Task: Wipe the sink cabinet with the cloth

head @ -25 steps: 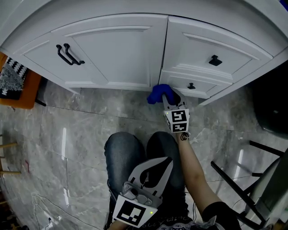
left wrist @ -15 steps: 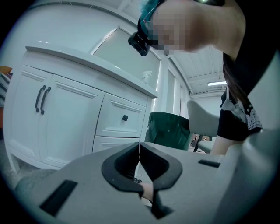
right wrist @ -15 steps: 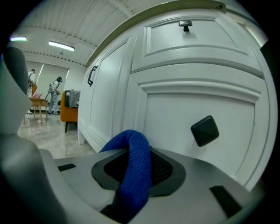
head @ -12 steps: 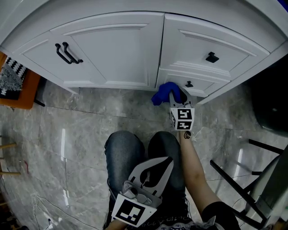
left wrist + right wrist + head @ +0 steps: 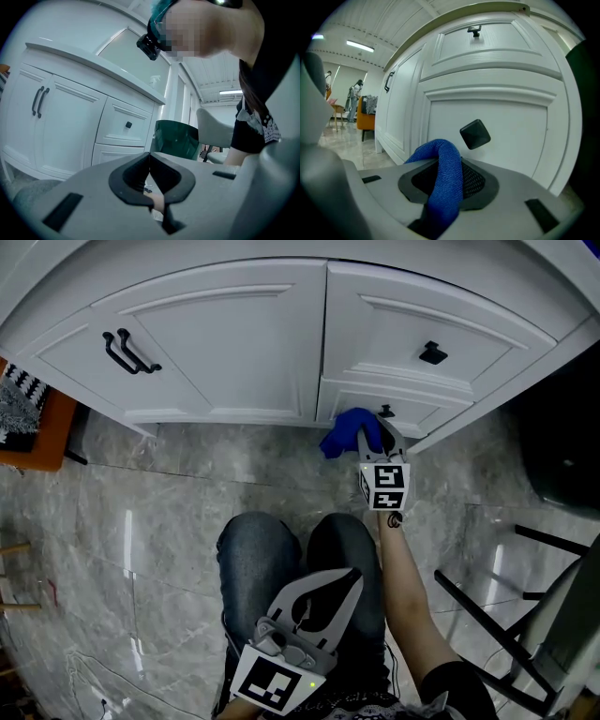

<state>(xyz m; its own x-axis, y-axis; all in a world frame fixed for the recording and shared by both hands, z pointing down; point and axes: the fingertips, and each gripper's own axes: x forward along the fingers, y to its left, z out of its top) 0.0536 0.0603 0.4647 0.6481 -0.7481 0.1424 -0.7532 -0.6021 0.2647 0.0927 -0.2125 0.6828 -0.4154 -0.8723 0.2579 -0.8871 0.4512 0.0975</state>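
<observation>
Nearest the camera, the grey left gripper (image 5: 319, 601) lies over the person's denim-clad knees (image 5: 258, 554). Its jaws are pressed together with nothing between them, as the left gripper view confirms. Open grey marble floor (image 5: 141, 512) spreads left of the knees, free as far as the cabinet's base. To the right, a black metal chair frame (image 5: 497, 615) crowds the outstretched forearm's side.

Farther out, the right gripper (image 5: 377, 439) is clamped on a blue woven cloth (image 5: 347, 432). It holds the cloth at the lower edge of the small bottom drawer (image 5: 417, 416) of the white panelled sink cabinet (image 5: 234, 343), just beside that drawer's black square knob (image 5: 385, 412). The head view does not settle whether cloth and drawer face meet. In the right gripper view the cloth (image 5: 446, 173) arches up from between the jaws, below the knob (image 5: 475, 133) and close before the panel, but contact again cannot be told.

Beyond stand the upper drawer, with its own black knob (image 5: 431, 353), and the paired black bar handles (image 5: 127, 351) on the door at left. Only the left gripper view shows a dark green translucent container (image 5: 176, 138) past the cabinet's right end. Only the right gripper view shows standing figures (image 5: 355, 93) far off beside an orange seat (image 5: 365, 119).
</observation>
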